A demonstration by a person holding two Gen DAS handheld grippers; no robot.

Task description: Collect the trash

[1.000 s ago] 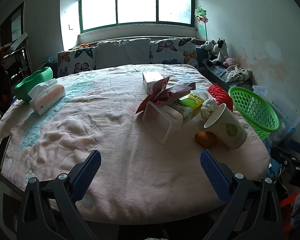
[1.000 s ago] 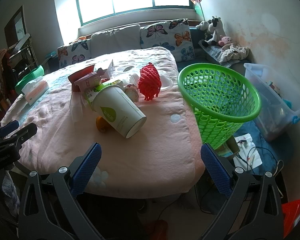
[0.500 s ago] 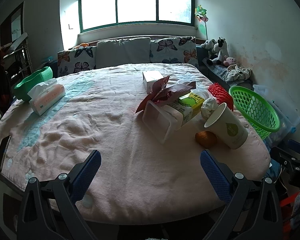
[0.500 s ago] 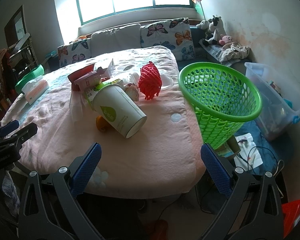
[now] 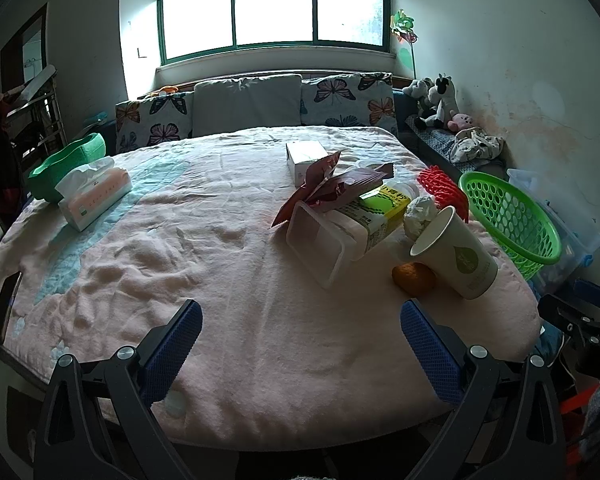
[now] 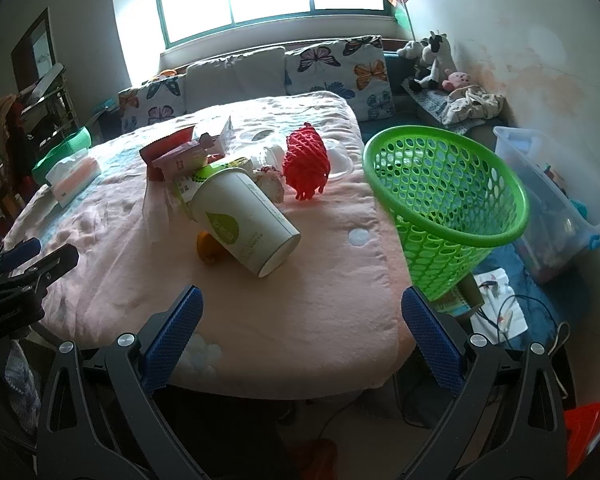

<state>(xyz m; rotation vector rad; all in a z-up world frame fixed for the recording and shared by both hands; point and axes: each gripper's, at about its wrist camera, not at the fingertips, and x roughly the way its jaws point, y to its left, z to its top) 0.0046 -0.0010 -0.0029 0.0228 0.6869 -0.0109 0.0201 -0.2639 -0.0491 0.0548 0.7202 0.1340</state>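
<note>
A heap of trash lies on the pink blanket: a tipped paper cup, an orange peel, a clear plastic tub, a yellow-green carton, dark red wrappers, crumpled paper and red foam netting. A green mesh basket stands off the bed's right edge. My left gripper is open near the front edge, short of the heap. My right gripper is open, below the cup.
A tissue pack and a green bowl sit at the left. A white box lies behind the heap. Butterfly cushions line the back. A clear storage bin and cables are on the floor at right.
The right wrist view has shifted slightly, bringing the basket and heap a little closer. The left gripper has not visibly moved. Both stay open.
</note>
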